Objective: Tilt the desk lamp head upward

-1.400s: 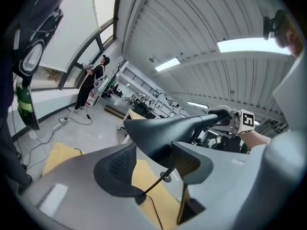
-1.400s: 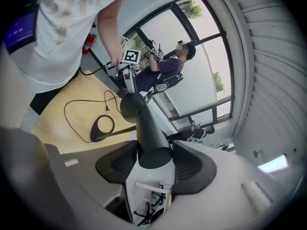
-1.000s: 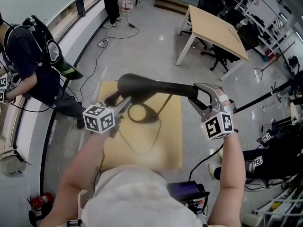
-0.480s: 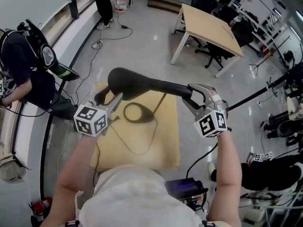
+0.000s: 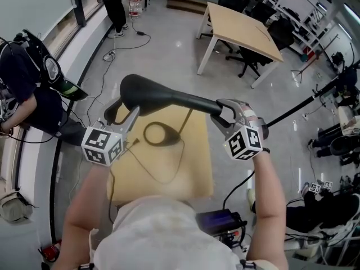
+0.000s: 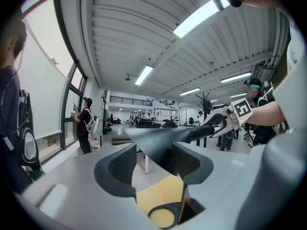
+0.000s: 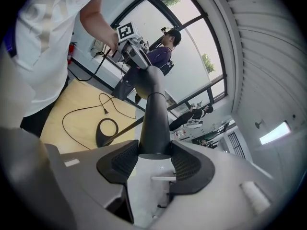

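Note:
A black desk lamp stands on a wooden table; its ring base rests there. The flat lamp head is raised at the left of the head view. My left gripper is shut on the head's near end, and the head's dark underside fills the gap at the tips. From the head, the lamp arm runs right into my right gripper. Both right pads touch the round arm; these jaws have just been closing on it.
A black power cord loops over the table near the base. A dark device sits at the table's near edge. Behind stands a second wooden table with office chairs. A person stands at the left by the window.
The lamp head and my left gripper have risen, moving up and left in the head view. My right gripper has stayed on the lamp arm.

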`<state>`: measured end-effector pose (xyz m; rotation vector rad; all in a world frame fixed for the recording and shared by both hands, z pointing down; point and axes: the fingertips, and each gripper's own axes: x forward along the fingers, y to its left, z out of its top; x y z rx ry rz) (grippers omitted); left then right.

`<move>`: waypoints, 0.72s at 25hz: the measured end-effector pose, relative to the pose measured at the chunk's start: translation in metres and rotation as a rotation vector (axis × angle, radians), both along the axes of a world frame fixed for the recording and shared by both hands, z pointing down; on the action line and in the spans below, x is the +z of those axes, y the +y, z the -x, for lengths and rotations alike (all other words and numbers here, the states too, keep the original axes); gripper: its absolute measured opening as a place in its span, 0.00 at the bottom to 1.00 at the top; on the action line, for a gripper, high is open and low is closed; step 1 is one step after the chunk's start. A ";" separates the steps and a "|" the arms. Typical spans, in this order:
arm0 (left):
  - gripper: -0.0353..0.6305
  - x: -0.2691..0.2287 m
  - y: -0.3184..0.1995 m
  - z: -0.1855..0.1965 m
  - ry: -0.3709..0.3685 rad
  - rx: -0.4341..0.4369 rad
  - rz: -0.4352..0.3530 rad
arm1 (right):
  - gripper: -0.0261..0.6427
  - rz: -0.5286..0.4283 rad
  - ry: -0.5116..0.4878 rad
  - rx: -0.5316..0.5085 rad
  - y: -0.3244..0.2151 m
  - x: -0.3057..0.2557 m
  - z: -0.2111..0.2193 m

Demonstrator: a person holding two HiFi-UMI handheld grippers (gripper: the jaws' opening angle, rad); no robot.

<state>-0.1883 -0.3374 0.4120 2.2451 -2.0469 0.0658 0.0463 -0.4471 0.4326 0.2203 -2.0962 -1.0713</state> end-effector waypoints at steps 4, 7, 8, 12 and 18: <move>0.39 -0.006 0.001 0.002 -0.011 -0.008 -0.015 | 0.38 0.011 0.004 0.009 0.000 0.007 0.002; 0.38 -0.016 -0.003 -0.003 -0.016 -0.020 -0.037 | 0.38 0.027 -0.008 0.006 -0.004 0.010 -0.003; 0.37 -0.017 -0.007 -0.008 -0.016 -0.015 -0.046 | 0.38 0.031 -0.011 0.011 -0.006 0.012 -0.009; 0.36 -0.031 -0.011 -0.022 -0.028 0.010 -0.073 | 0.38 0.051 -0.017 0.035 -0.003 0.014 -0.023; 0.36 -0.032 -0.009 -0.024 0.018 0.012 -0.073 | 0.37 0.053 -0.042 0.051 -0.002 0.018 -0.021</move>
